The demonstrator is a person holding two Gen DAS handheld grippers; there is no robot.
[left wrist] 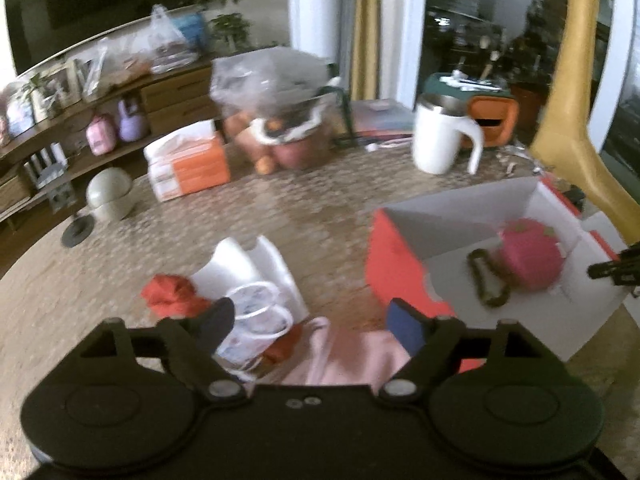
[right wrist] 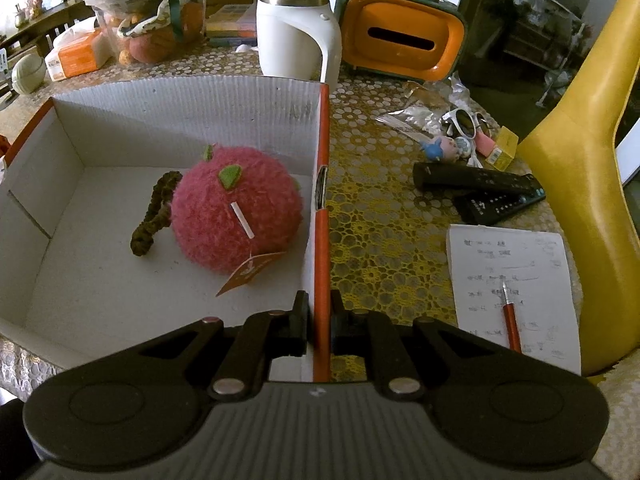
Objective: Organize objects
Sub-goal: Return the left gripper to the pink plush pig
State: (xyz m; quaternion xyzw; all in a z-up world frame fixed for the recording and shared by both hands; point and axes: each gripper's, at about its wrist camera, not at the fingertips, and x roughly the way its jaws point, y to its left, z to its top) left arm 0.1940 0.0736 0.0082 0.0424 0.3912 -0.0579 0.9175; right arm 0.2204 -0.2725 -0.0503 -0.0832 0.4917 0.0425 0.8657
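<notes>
Jaws of the right gripper [right wrist: 319, 330] are pinched shut on the box [right wrist: 322, 240] wall, 1 finger inside, 1 outside, steadying it. Box is corrugated card, orange outside, white inside: light and stiff, but that wall will likely bend if squeezed hard or yanked, so a grip low on the wall, near a corner, looks best.

Left gripper [left wrist: 310, 326] is wide open with nothing between the fingers. It hangs over a pink cloth [left wrist: 352, 354] lying just left of the box, w/ a small clear tub [left wrist: 256, 320], a red cloth [left wrist: 172, 294] and white paper [left wrist: 248, 260] further left of it. View is blurred, so whether the fingers touch the cloth I can't tell. Pink cloth looks soft, limp, light; prob. best pinched at a bunched fold, not a flat edge, and it will drape and drag. Tub looks thin and slippery.

Inside the box, toward its right wall: pink fuzzy plush [right wrist: 236, 216], round, 2 green leaves, orange tag, dark braided loop [right wrist: 154, 212] on its left. Soft, squashy, no breakage risk.

Right of the box: notepad [right wrist: 516, 280] w/ red pen [right wrist: 511, 322], then 2 remotes [right wrist: 480, 184]. Behind the box: white mug [right wrist: 296, 32].
</notes>
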